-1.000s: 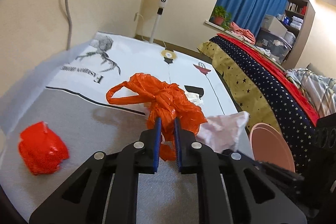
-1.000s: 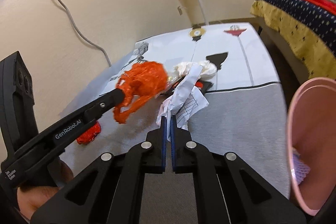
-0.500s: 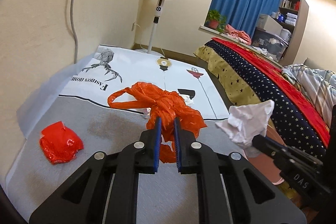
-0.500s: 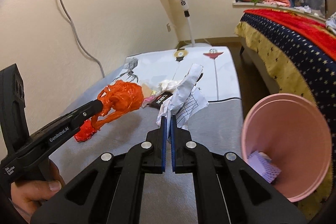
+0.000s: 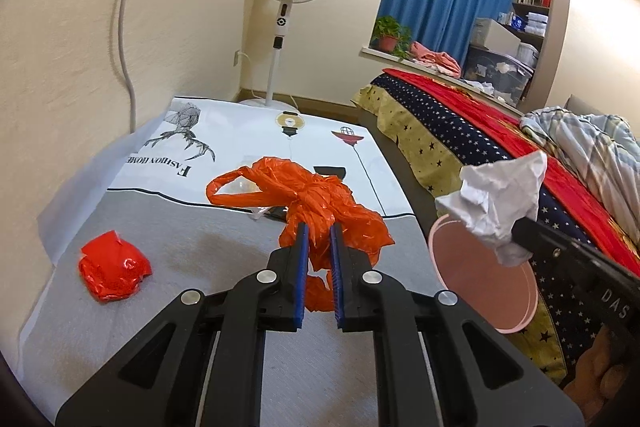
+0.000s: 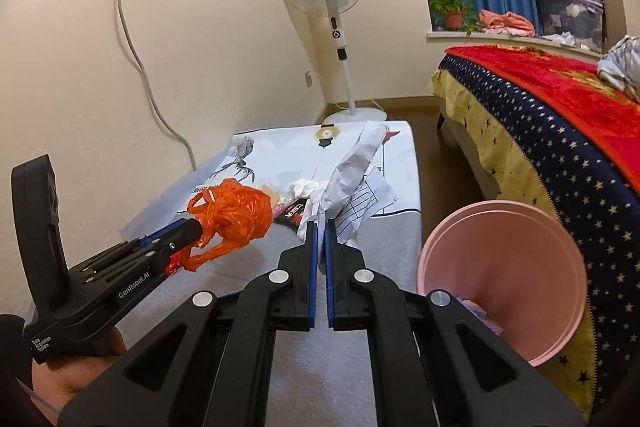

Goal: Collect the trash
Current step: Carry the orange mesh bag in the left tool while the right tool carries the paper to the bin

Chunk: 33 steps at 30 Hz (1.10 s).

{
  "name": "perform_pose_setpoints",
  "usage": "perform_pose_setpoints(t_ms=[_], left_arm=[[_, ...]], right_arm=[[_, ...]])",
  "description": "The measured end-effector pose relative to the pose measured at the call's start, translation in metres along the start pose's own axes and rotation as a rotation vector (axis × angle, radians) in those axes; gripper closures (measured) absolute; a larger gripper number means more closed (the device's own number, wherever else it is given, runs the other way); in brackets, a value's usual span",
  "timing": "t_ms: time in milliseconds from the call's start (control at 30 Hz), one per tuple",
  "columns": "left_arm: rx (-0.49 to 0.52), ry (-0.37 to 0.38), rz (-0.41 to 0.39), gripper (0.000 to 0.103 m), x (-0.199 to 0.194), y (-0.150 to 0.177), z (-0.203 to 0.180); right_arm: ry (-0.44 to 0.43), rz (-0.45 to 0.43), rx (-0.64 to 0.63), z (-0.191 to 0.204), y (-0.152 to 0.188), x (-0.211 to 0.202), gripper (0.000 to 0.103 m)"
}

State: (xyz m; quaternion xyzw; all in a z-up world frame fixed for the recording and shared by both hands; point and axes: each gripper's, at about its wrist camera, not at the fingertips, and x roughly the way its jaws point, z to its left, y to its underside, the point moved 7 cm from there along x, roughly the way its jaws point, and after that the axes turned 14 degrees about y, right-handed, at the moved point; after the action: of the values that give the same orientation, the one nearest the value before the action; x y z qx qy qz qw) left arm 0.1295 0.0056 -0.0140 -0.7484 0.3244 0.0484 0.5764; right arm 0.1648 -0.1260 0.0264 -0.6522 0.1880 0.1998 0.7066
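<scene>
Both hands had risen since the earlier frames, carrying their loads off the grey-and-white printed table cover (image 5: 224, 131) and toward the round pink plastic bin (image 6: 504, 279). From the left wrist view, the crumpled white paper sheet (image 5: 496, 203) had travelled from low beside the bin's rim to hang over its mouth at about 3 o'clock. The right gripper (image 6: 320, 227) was clenched on that paper, its blue pads nearly touching with only the thin sheet between them. The left gripper (image 5: 318, 231) was grasping the crinkled orange plastic bag (image 5: 308, 199), which hung clear of the cover, one handle loop trailing toward 10 o'clock.

A crumpled red foil wrapper (image 5: 114, 267) lay on the grey part of the cover at 8 o'clock, untouched. A dark snack packet (image 6: 292, 213) and some pale scraps (too small to identify) sat beyond the bag in the right wrist view.

Judging by this, the paper looked close to a drop; the bin already held something pale at the bottom. The bag would follow, then the leftovers.
</scene>
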Motion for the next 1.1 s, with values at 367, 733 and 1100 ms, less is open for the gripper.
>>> perform_pose_setpoints(t_ms=[367,733,1100], left_arm=[[0.028,0.025,0.001,0.093,0.0,0.0,-0.018],[0.027,0.052,0.004,0.093,0.011,0.001,-0.027],[0.041,0.078,0.017,0.093,0.028,0.003,-0.045]], right_arm=[[0.064,-0.021,0.009,-0.025,-0.007,-0.016,0.099],[0.127,-0.023,0.033,-0.049,-0.008,-0.016,0.099],[0.175,-0.016,0.055,-0.069,-0.007,-0.013,0.099]])
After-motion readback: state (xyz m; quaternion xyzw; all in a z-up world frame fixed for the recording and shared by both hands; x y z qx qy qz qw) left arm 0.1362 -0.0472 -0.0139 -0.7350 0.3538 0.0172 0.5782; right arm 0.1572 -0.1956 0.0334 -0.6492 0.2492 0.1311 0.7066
